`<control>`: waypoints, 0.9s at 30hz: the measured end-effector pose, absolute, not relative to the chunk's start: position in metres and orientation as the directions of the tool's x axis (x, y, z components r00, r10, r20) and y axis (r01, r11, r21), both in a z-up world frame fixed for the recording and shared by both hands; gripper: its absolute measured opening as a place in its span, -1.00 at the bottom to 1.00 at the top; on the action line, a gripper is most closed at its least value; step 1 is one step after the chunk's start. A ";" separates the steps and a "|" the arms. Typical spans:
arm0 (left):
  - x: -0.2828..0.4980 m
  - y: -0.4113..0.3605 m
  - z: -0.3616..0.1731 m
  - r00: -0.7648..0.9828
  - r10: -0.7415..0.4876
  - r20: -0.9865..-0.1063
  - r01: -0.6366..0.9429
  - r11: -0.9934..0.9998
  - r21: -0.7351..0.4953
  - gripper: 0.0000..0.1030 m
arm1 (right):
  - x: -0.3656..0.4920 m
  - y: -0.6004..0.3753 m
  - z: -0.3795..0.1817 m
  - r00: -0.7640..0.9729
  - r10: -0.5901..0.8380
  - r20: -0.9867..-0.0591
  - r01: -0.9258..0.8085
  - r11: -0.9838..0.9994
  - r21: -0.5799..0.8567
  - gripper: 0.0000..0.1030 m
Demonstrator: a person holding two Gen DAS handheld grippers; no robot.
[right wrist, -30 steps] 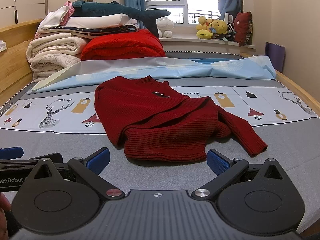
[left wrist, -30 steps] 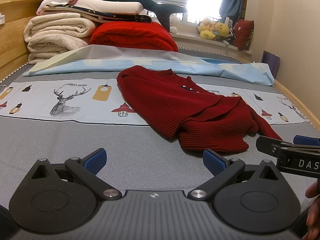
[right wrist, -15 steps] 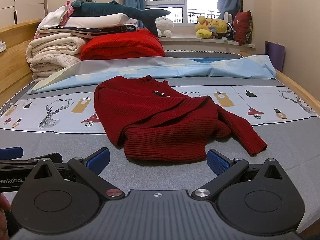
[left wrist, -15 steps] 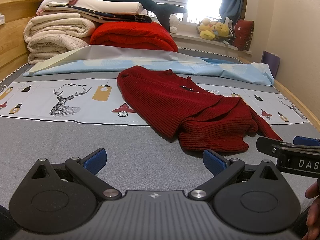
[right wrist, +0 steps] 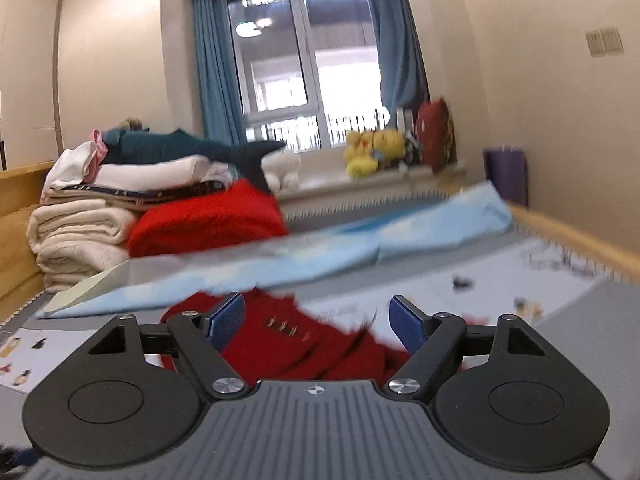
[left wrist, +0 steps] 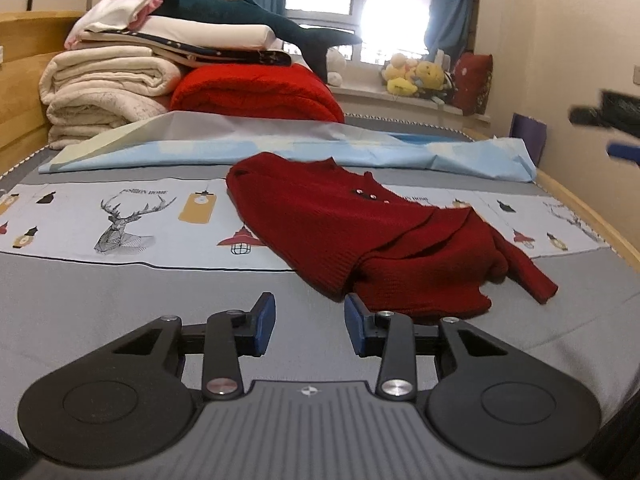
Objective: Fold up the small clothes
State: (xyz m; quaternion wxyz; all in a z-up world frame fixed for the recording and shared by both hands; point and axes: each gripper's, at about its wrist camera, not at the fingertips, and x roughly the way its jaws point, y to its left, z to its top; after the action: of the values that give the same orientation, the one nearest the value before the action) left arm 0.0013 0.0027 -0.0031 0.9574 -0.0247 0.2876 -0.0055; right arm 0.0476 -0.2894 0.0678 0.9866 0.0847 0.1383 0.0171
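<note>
The left gripper [left wrist: 310,322] has just been closing, nothing between its jaws. The right gripper [right wrist: 318,322], lifted, has also narrowed, empty.

Both views look forward from a hand-held gripper along the bed [left wrist: 120,300] toward the window [right wrist: 288,76]. The left sits low and near; the right is raised, blurred. Both share the red sweater [left wrist: 360,232].

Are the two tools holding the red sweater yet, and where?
No, nothing is held. The left tool has been closing on empty air short of the red sweater. The right tool, also closing, is above it.
</note>
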 end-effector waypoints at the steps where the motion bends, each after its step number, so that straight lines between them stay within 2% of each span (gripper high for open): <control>1: 0.002 0.002 -0.005 0.832 -0.037 -0.554 0.012 0.999 -0.048 -0.21 | 0.057 -0.294 0.070 0.965 0.045 -0.258 -0.005 0.988 0.154 0.58; 5: 0.011 0.006 -0.014 0.796 -0.087 -0.600 0.071 0.996 -0.050 -0.24 | 0.091 -0.315 0.059 0.962 0.056 -0.267 -0.012 0.986 0.164 0.57; 6: 0.017 0.008 -0.017 0.778 -0.108 -0.619 0.088 0.994 -0.063 -0.31 | 0.095 -0.319 0.056 0.961 0.066 -0.268 -0.018 0.984 0.176 0.57; 7: 0.025 0.010 -0.019 0.764 -0.127 -0.632 0.102 0.992 -0.076 -0.57 | 0.098 -0.323 0.048 0.960 0.068 -0.271 -0.018 0.983 0.184 0.57; 8: 0.033 0.012 -0.021 0.756 -0.136 -0.640 0.108 0.991 -0.083 -0.71 | 0.099 -0.326 0.041 0.956 0.068 -0.284 -0.015 0.982 0.187 0.57; 10: 0.056 0.014 -0.026 0.749 -0.135 -0.648 0.100 0.991 -0.090 -0.80 | 0.104 -0.326 0.035 0.937 0.060 -0.345 -0.001 0.985 0.170 0.57; 14: 0.115 0.014 -0.044 0.731 -0.115 -0.673 0.039 0.991 -0.128 -0.81 | 0.106 -0.322 0.039 0.949 0.017 -0.313 0.005 0.998 0.067 0.57; 18: 0.177 0.023 -0.067 0.699 -0.118 -0.706 -0.080 0.967 -0.241 -0.80 | 0.115 -0.335 0.038 0.939 0.034 -0.341 -0.006 0.996 0.084 0.57; 21: 0.218 0.036 -0.088 0.673 -0.144 -0.726 -0.190 0.914 -0.358 -0.66 | 0.122 -0.348 0.037 0.931 0.038 -0.364 -0.002 0.995 0.098 0.57; 22: 0.227 0.041 -0.095 0.665 -0.157 -0.731 -0.222 0.892 -0.393 -0.52 | 0.123 -0.353 0.038 0.929 0.041 -0.368 -0.001 0.994 0.106 0.57; 23: 0.237 0.046 -0.103 0.652 -0.172 -0.739 -0.255 0.867 -0.428 -0.29 | 0.123 -0.358 0.038 0.927 0.042 -0.373 0.000 0.994 0.112 0.57; 25: 0.253 0.054 -0.121 0.619 -0.178 -0.765 -0.334 0.822 -0.462 -0.04 | 0.123 -0.367 0.037 0.924 0.035 -0.381 0.008 0.994 0.113 0.57; 27: 0.263 0.060 -0.134 0.597 -0.186 -0.780 -0.393 0.780 -0.487 0.11 | 0.124 -0.373 0.035 0.919 0.027 -0.394 0.017 0.994 0.107 0.57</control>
State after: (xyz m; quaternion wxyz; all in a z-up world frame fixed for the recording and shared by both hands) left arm 0.2633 0.0601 -0.1343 0.8323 -0.3257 0.4443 0.0620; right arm 0.1244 -0.3731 0.0354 0.9780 0.0543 0.2015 0.0025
